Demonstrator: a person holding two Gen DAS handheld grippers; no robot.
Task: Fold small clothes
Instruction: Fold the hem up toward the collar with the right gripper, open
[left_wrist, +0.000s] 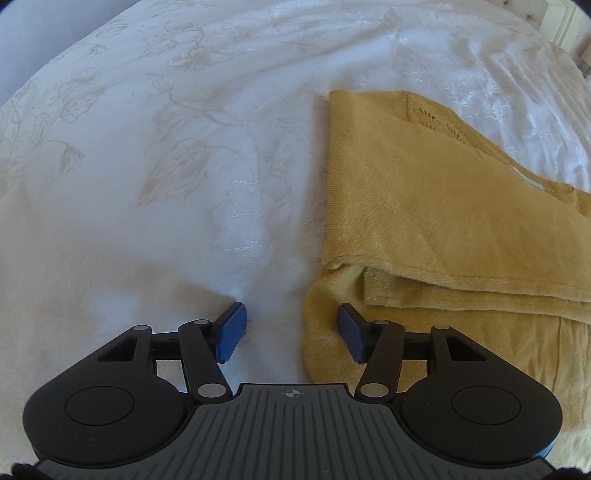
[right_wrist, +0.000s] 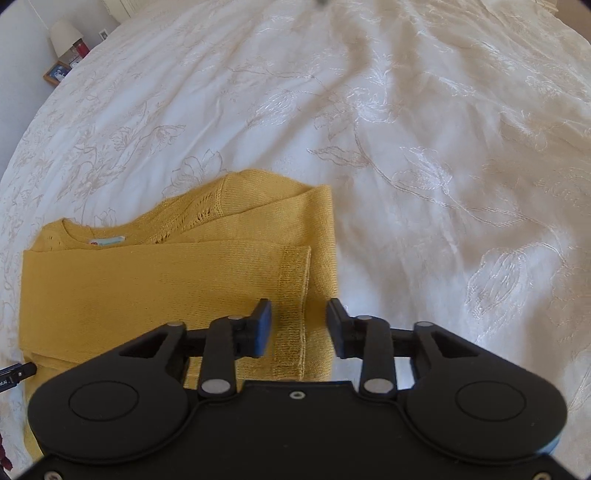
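Left wrist view: the left gripper (left_wrist: 291, 330) points down at a white bedspread (left_wrist: 166, 166) embroidered with pale floral outlines. Its 2 blue-padded fingers (left_wrist: 232, 332) stand moderately apart with nothing clamped between them; the left one rests over bare bedspread, the right one over the near edge of a mustard-yellow knit sweater (left_wrist: 443, 206). The sweater fills the right half of this view, its layers stacked, with 1 folded edge running across just ahead of the right finger. The bedspread beside the left finger shows a small dimple, though contact cannot be confirmed.

Right wrist view: the right gripper (right_wrist: 299, 326) hangs above the same sweater (right_wrist: 147, 280), here seen lying left of centre on the bedspread (right_wrist: 424, 147). Its fingers (right_wrist: 263, 326) are likewise parted to a middling width, gripping nothing; the ribbed cuff (right_wrist: 293, 295) of a sleeve folded across the body lies below the gap. Only this view shows the neckline with its sewn-in label (right_wrist: 107, 242), the openwork knit pattern near the shoulder, and the sweater's far outline. It alone also shows a bedside surface at the upper left bearing a lamp (right_wrist: 64, 35), a red object (right_wrist: 82, 48) and a framed picture (right_wrist: 57, 72), plus a dark tip (right_wrist: 16, 373) at the left edge, which cannot be identified.
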